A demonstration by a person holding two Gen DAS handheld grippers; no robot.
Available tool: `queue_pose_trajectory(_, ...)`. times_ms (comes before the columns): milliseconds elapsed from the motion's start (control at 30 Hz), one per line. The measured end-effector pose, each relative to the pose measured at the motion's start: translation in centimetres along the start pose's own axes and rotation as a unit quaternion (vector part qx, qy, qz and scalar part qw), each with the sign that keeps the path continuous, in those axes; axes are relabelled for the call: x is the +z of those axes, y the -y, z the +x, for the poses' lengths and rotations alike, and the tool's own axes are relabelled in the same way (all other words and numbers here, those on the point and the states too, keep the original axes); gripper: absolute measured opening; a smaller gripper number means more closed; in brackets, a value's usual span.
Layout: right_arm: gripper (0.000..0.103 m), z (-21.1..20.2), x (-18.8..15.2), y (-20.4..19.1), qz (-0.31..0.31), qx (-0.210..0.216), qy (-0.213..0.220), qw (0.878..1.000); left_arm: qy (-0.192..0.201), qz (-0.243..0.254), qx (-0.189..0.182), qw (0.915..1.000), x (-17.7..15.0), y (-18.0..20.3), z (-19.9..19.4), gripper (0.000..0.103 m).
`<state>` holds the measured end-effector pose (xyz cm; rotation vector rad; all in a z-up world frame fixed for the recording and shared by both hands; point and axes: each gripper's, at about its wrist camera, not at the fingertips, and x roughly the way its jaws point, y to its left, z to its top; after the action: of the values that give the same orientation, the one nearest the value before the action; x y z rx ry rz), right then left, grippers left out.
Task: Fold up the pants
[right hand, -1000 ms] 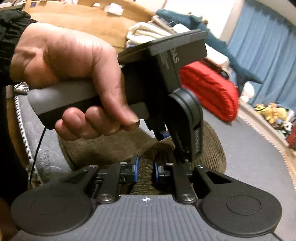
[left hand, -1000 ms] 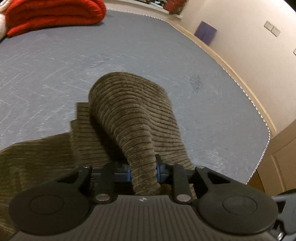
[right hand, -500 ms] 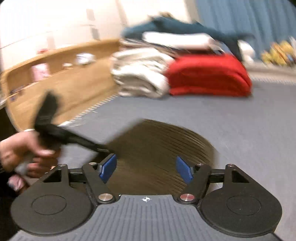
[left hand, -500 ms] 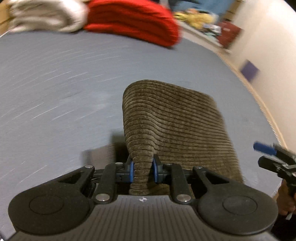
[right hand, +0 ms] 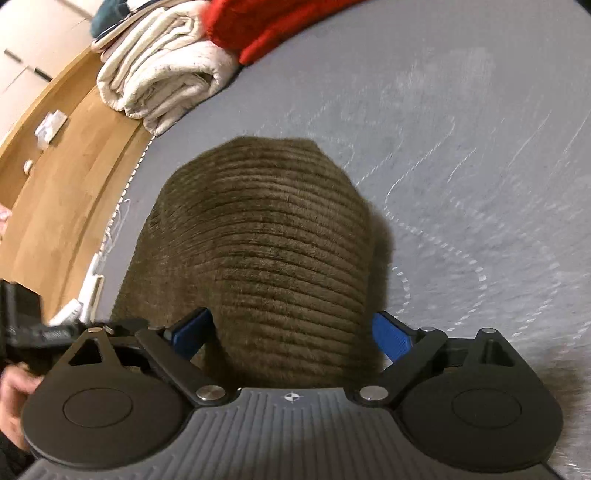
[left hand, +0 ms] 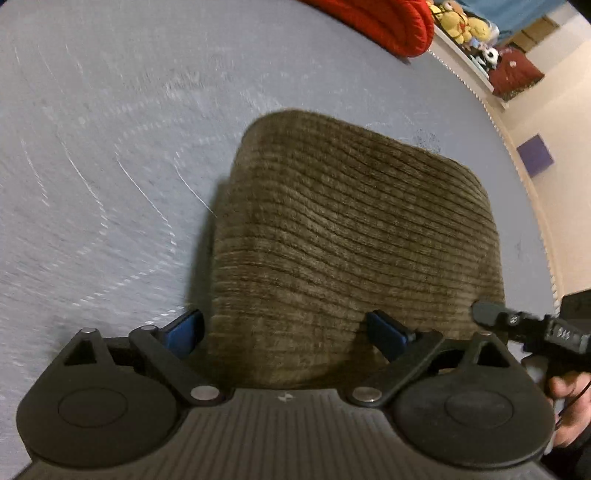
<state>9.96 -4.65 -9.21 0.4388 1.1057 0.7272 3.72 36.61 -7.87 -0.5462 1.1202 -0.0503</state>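
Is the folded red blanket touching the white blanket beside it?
Touching. In the right wrist view the red blanket lies pressed against the rolled white blanket, with no grey surface visible between them.

pants (left hand: 354,240) near edge hidden behind gripper body, lower frame; red blanket (left hand: 384,22) cut off at top; mattress (left hand: 110,147) surface motion-blurred.

Grey bed (left hand: 110,155), wide and flat. Lying directly on it: folded brown corduroy pants (left hand: 351,236) near the front, red blanket (right hand: 280,26) and white blanket (right hand: 162,74) at the far edge.
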Motion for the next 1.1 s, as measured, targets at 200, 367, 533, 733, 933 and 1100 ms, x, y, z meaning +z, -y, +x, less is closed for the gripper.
queue_pose_trajectory(200, 0.053, -0.4, 0.3, 0.1, 0.016, 0.015, 0.024, 0.999, 0.0, 0.003, -0.009, 1.0, -0.3, 0.8, 2.3, 0.084)
queue_pose_trajectory(367, 0.042, -4.3, 0.2, -0.9, -0.004, -0.004, 0.08, 0.997, 0.03, 0.044, -0.039, 0.9978, -0.2, 5.1, 1.7, 0.05)
queue_pose_trajectory(533, 0.042, -9.6, 1.9, 1.5, -0.033, -0.03, 0.13, 0.99, 0.057, 0.099, -0.075, 0.9906, 0.1, 11.6, 3.4, 0.046)
queue_pose_trajectory(733, 0.042, -15.3, 5.5, 4.8, -0.046, -0.06, 0.162, 0.984, 0.091, 0.138, -0.113, 0.9799, 1.3, 18.2, 4.8, 0.042)
queue_pose_trajectory(933, 0.049, -14.8, 9.7, 8.4, -0.044, -0.099, 0.148, 0.983, 0.135, 0.2, 0.009, 0.9704, 1.8, 21.3, 7.9, 0.059)
queue_pose_trajectory(1100, 0.053, -14.2, 11.0, 11.4, 0.001, -0.244, 0.207, 0.947, 0.175, 0.22, 0.104, 0.9541, 1.8, 23.3, 7.3, 0.058)
